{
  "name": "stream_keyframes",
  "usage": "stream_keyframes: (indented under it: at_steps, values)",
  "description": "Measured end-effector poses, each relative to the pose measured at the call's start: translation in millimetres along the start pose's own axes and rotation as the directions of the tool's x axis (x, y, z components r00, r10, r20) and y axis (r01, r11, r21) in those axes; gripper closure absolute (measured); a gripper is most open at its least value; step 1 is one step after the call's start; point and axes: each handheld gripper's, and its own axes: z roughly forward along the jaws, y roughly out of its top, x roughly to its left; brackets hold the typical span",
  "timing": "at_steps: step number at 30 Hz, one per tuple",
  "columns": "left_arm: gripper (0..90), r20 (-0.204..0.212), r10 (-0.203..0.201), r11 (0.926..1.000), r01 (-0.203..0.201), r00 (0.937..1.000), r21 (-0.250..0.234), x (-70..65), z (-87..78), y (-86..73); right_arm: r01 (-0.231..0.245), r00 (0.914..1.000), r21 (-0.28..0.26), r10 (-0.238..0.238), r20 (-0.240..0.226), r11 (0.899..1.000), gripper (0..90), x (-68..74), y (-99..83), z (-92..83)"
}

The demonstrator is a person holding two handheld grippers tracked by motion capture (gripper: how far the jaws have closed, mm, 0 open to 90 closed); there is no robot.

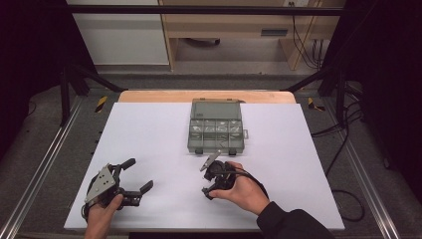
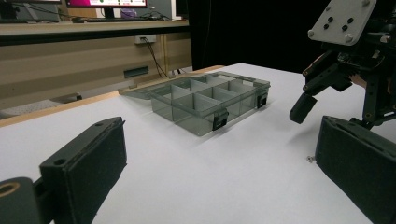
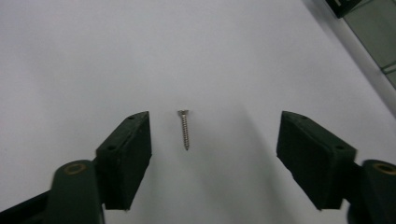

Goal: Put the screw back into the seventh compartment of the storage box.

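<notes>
A small metal screw lies flat on the white table, its head pointing away, between the jaws of my right gripper. The jaws stand apart on either side of it and neither pad touches it. In the high view the right gripper points down at the table just in front of a grey compartment box. My left gripper rests at the front left, open and empty. In the left gripper view its wide jaws frame the box, the screw and the right gripper.
The box's lid lies folded back toward the far edge, and its divided compartments face up. The white sheet covers the table top. Metal frame rails run along both sides, and cables lie on the floor at the right.
</notes>
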Motion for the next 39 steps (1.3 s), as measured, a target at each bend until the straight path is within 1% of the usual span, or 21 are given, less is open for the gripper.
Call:
stream_keyframes:
  at_steps: [1, 2, 3, 4, 7, 8, 9, 10, 11, 12, 14, 19, 22, 23, 24, 25, 29, 31, 32, 37, 39]
  values:
    - [1.8, 0.000, 0.000, 1.0000, 0.000, 1.0000, 0.000, 0.0, 0.0, 0.0, 0.000, 1.0000, 0.000, 0.000, 0.000, 1.000, 30.4, 0.0, 0.0, 0.0]
    - [1.9, 0.000, 0.000, 1.0000, 0.000, 1.0000, 0.000, 0.0, 0.1, -0.1, -0.001, 1.0000, 0.007, 0.001, -0.003, 1.000, 35.1, 0.9, 0.2, -0.3]
    - [1.9, 0.001, 0.000, 1.0000, 0.000, 1.0000, 0.000, 0.1, 0.1, -0.1, -0.001, 1.0000, 0.007, 0.001, -0.003, 1.000, 35.1, 0.9, 0.2, -0.3]
    - [1.8, 0.001, 0.001, 1.0000, -0.001, 1.0000, 0.001, 0.1, 0.2, -0.1, 0.000, 0.9999, 0.006, 0.000, -0.012, 1.000, 40.4, 1.2, 0.3, -0.5]
    - [1.9, 0.001, 0.001, 1.0000, -0.001, 1.0000, 0.001, 0.0, 0.2, -0.2, -0.002, 0.9999, -0.005, 0.002, -0.014, 1.000, 46.8, 0.9, 0.4, -0.2]
    - [1.9, 0.001, 0.001, 1.0000, -0.001, 1.0000, 0.001, 0.0, 0.2, -0.2, -0.016, 0.9995, -0.008, 0.015, -0.027, 1.000, 49.1, 1.5, 0.8, 0.1]
    - [1.9, 0.001, 0.001, 1.0000, -0.001, 1.0000, 0.001, -0.2, 0.2, -0.1, -0.017, 0.9995, -0.007, 0.017, -0.028, 1.000, 51.3, 1.4, 1.0, 0.4]
    - [1.9, 0.001, 0.001, 1.0000, -0.001, 1.0000, 0.001, -0.2, 0.1, -0.1, -0.017, 0.9995, -0.007, 0.017, -0.028, 1.000, 51.3, 1.4, 1.0, 0.4]
    - [1.9, 0.000, 0.001, 1.0000, -0.001, 1.0000, 0.001, -0.3, 0.0, 0.0, -0.015, 0.9994, -0.008, 0.015, -0.031, 1.000, 54.6, 1.4, 1.6, 1.0]
    - [1.9, 0.001, 0.001, 1.0000, -0.001, 1.0000, 0.000, -0.3, 0.0, 0.0, -0.015, 0.9994, -0.008, 0.015, -0.031, 1.000, 54.6, 1.4, 1.6, 1.0]
    - [1.9, 0.001, 0.002, 1.0000, -0.002, 1.0000, 0.001, -0.2, 0.1, -0.1, 0.001, 0.9992, 0.002, -0.001, -0.040, 1.000, 59.7, 3.4, 2.4, 2.5]
    - [1.9, 0.002, 0.002, 1.0000, -0.002, 1.0000, 0.001, -0.4, 0.2, 0.0, -0.009, 0.9980, 0.017, 0.010, -0.062, 1.000, 67.7, 4.8, 3.3, 8.9]
    - [1.9, 0.002, 0.002, 1.0000, -0.002, 1.0000, 0.000, -0.2, 0.1, 0.0, -0.015, 0.9973, 0.026, 0.017, -0.071, 1.000, 71.2, 3.3, 2.4, 12.7]
    - [1.9, 0.002, 0.002, 1.0000, -0.002, 1.0000, 0.000, -0.1, 0.1, -0.1, -0.044, 0.9957, 0.026, 0.046, -0.080, 0.999, 72.4, 5.1, 2.8, 13.6]
    - [2.0, 0.002, 0.002, 1.0000, -0.002, 1.0000, 0.000, -0.1, 0.1, -0.1, -0.044, 0.9957, 0.026, 0.046, -0.080, 0.999, 72.4, 5.1, 2.8, 13.6]
    - [2.0, 0.002, 0.002, 1.0000, -0.002, 1.0000, 0.000, -0.1, 0.1, -0.1, -0.022, 0.9967, 0.029, 0.024, -0.077, 0.999, 74.9, 3.0, 2.1, 14.8]
    - [1.9, 0.002, 0.002, 1.0000, -0.002, 1.0000, 0.000, -0.2, 0.2, 0.0, -0.027, 0.9963, 0.027, 0.029, -0.081, 0.999, 78.4, 2.1, 2.5, 14.9]
    - [1.8, 0.001, 0.002, 1.0000, -0.002, 1.0000, 0.000, -0.2, 0.1, 0.1, -0.041, 0.9943, 0.025, 0.043, -0.098, 0.999, 82.5, 2.5, 3.1, 15.4]
    - [1.9, -0.001, 0.001, 1.0000, -0.001, 1.0000, -0.002, 0.1, -0.2, 0.1, -0.059, 0.9929, 0.026, 0.061, -0.102, 0.998, 83.2, 3.5, 3.6, 15.3]
    - [1.8, 0.000, 0.001, 1.0000, -0.001, 1.0000, -0.003, -0.1, -0.2, 0.2, -0.063, 0.9928, 0.030, 0.066, -0.100, 0.998, 86.7, 2.0, 3.8, 16.5]
    - [1.8, 0.001, 0.002, 1.0000, -0.002, 1.0000, -0.002, -0.2, 0.1, 0.1, -0.075, 0.9925, 0.025, 0.077, -0.095, 0.997, 87.2, 2.0, 4.0, 17.4]
